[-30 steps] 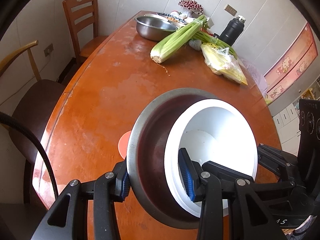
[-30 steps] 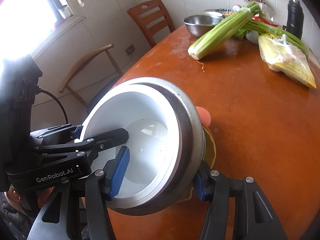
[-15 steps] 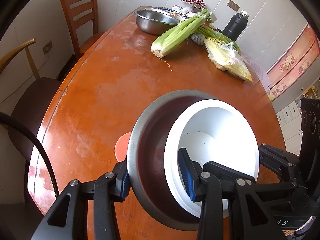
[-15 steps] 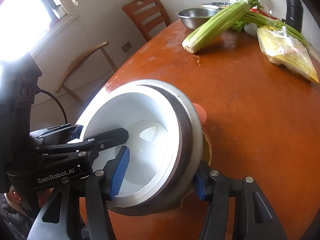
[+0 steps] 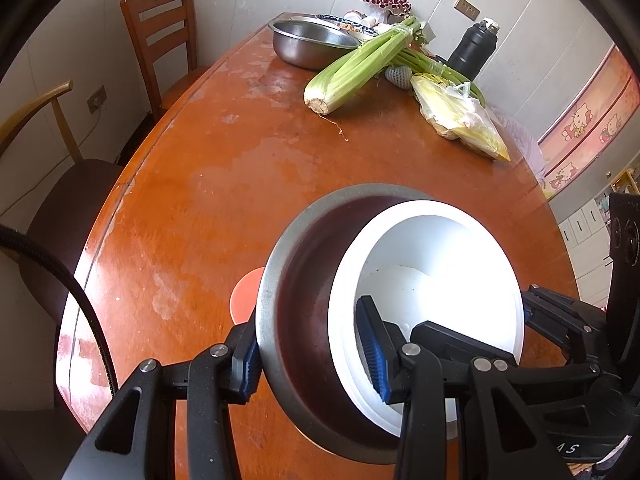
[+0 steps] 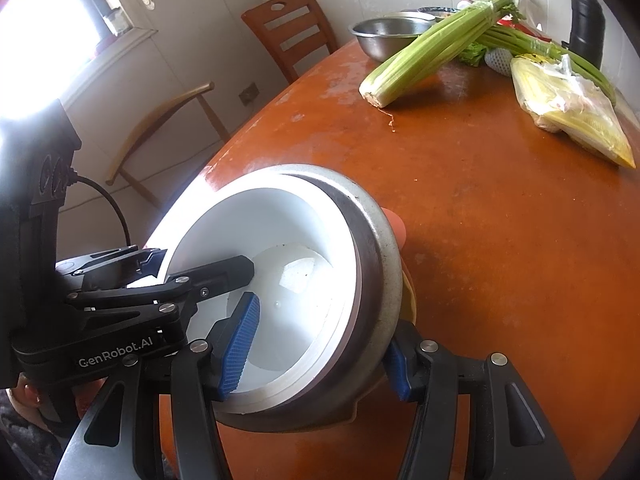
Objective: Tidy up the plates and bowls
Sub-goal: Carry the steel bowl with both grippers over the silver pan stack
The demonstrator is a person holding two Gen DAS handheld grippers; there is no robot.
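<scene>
A white bowl (image 5: 440, 256) sits nested inside a steel bowl (image 5: 304, 280), above the near end of the orange table (image 5: 240, 160). My left gripper (image 5: 311, 356) is shut on the stack's left wall, one pad outside the steel and one inside the white bowl. In the right wrist view, the right gripper (image 6: 318, 356) is shut on the white bowl (image 6: 280, 240) and steel bowl (image 6: 376, 248) from the opposite side. An orange piece (image 5: 242, 296) and a yellow piece (image 6: 410, 300) peek out beneath the stack. Whether the stack rests on the table I cannot tell.
At the table's far end lie a large steel basin (image 5: 312, 44), a celery bunch (image 5: 360, 68), a bag of yellow food (image 5: 460, 120) and a black flask (image 5: 474, 48). Two wooden chairs (image 5: 160, 40) stand along the left side by the wall.
</scene>
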